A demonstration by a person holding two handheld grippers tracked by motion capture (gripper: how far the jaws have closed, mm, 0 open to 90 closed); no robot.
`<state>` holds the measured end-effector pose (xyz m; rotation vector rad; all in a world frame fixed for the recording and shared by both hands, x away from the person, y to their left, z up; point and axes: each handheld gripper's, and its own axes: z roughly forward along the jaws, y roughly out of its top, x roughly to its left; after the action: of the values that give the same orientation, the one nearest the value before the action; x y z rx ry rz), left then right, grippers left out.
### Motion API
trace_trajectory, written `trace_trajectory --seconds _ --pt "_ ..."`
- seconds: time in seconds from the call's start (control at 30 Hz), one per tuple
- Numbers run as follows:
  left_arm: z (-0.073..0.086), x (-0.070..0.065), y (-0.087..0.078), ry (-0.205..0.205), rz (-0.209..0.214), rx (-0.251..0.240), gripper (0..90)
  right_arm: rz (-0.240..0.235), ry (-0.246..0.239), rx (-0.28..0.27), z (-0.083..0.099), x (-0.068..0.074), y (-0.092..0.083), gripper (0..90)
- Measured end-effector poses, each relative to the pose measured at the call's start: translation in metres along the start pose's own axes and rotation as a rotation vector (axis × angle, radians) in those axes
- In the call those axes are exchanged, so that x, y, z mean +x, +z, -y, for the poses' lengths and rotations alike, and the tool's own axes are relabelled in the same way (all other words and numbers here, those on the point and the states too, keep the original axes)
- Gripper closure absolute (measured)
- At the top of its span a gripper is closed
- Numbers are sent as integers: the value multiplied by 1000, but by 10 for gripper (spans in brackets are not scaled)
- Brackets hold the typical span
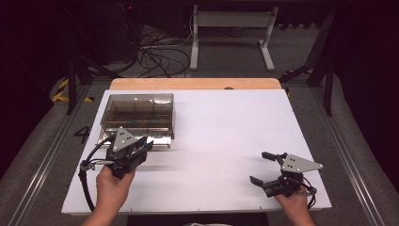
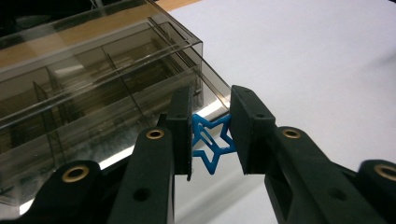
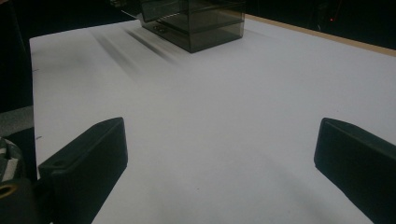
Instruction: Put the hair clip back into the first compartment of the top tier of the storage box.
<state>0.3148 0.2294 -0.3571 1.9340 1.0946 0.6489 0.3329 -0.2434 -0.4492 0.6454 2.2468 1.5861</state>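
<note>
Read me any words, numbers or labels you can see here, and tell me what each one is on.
"4": a dark numeral on the grey floor left of the table.
No readable text shows on the clear compartment box, the blue star clip or either gripper.

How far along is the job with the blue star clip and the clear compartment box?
Done: the left gripper has the blue star clip pinched between its fingers, off the white table. In hand: it hangs just beside the clear compartment box, near its front edge. Left: the clip is not in a compartment yet, presumably its destination. The right gripper rests open on the table, holding nothing.
</note>
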Motion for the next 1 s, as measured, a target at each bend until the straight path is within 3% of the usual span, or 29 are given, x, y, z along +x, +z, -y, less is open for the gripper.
trace_trajectory --seconds 0.4,1.0 --pt "-7 13 -4 -13 -13 9 711 1 2 -1 0 0 0 34" --pt "-11 37 -5 -36 -68 27 711 -1 1 1 0 -1 0 34"
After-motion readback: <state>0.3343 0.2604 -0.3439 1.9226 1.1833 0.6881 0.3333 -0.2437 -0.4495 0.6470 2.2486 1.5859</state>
